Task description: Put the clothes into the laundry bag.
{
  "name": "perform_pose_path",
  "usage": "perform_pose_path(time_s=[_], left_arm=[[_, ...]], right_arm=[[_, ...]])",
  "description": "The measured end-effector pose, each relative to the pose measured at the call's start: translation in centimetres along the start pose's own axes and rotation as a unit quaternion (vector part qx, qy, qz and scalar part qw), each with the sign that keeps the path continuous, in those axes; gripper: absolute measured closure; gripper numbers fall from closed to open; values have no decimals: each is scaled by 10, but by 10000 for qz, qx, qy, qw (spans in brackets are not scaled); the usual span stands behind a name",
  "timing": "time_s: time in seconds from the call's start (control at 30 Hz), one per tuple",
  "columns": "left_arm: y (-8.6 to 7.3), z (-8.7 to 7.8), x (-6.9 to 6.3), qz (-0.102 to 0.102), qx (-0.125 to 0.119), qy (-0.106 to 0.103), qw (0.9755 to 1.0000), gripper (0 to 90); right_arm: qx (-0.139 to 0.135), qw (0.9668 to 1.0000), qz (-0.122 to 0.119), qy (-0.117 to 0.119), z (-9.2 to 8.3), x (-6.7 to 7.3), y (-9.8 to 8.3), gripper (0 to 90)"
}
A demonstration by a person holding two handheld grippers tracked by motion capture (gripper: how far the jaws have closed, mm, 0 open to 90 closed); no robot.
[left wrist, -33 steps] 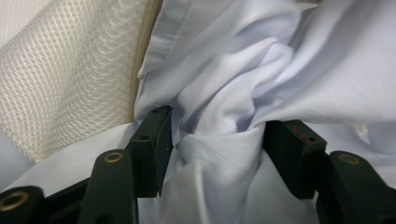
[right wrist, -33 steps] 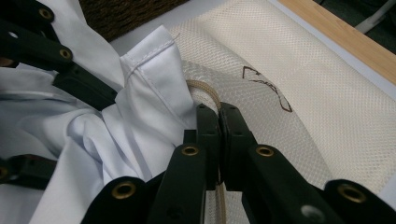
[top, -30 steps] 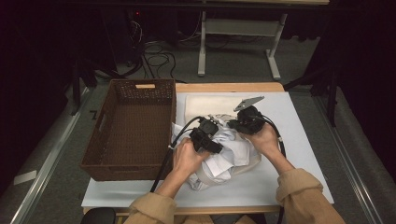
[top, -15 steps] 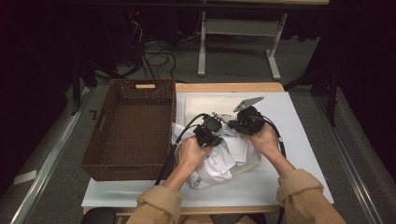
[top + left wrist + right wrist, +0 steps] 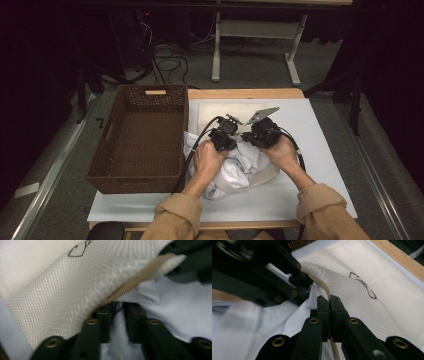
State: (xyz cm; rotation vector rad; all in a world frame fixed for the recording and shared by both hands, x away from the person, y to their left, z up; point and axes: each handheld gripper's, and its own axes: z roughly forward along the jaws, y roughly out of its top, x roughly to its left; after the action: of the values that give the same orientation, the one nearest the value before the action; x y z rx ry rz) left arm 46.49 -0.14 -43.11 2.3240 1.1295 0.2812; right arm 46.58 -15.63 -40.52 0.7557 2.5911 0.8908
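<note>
A white mesh laundry bag (image 5: 220,111) lies on the mat, its zipper edge (image 5: 322,286) lifted. A crumpled white and pale blue garment (image 5: 240,167) is bunched at the bag's mouth under both hands. My right gripper (image 5: 329,298) is shut on the zipper edge and holds it up; it sits at the garment's far right (image 5: 252,135). My left gripper (image 5: 117,308) has white cloth pinched between its jaws, just under the raised zipper edge (image 5: 135,281). From above, the left gripper (image 5: 223,139) is close beside the right one.
A brown wicker basket (image 5: 155,88) stands to the left, touching the garment's side. A white mat (image 5: 320,150) covers the wooden table (image 5: 245,93). Black cables trail from both grippers toward the front edge.
My left gripper has moved forward and right with the garment, ending close beside the right gripper at the bag's mouth. The right gripper has stayed put.
</note>
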Motion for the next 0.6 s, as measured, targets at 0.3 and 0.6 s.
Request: perform_pose_path(time_s=[0.3, 0.6], left_arm=[[-13, -36, -7, 304, -82, -146, 9994, 485], [-31, -48, -15, 457, 113, -396, 9981, 406]], right_arm=[[-27, 10000, 23, -35, 1, -3, -2, 886], [-22, 10000, 59, -67, 2, -1, -1, 886]])
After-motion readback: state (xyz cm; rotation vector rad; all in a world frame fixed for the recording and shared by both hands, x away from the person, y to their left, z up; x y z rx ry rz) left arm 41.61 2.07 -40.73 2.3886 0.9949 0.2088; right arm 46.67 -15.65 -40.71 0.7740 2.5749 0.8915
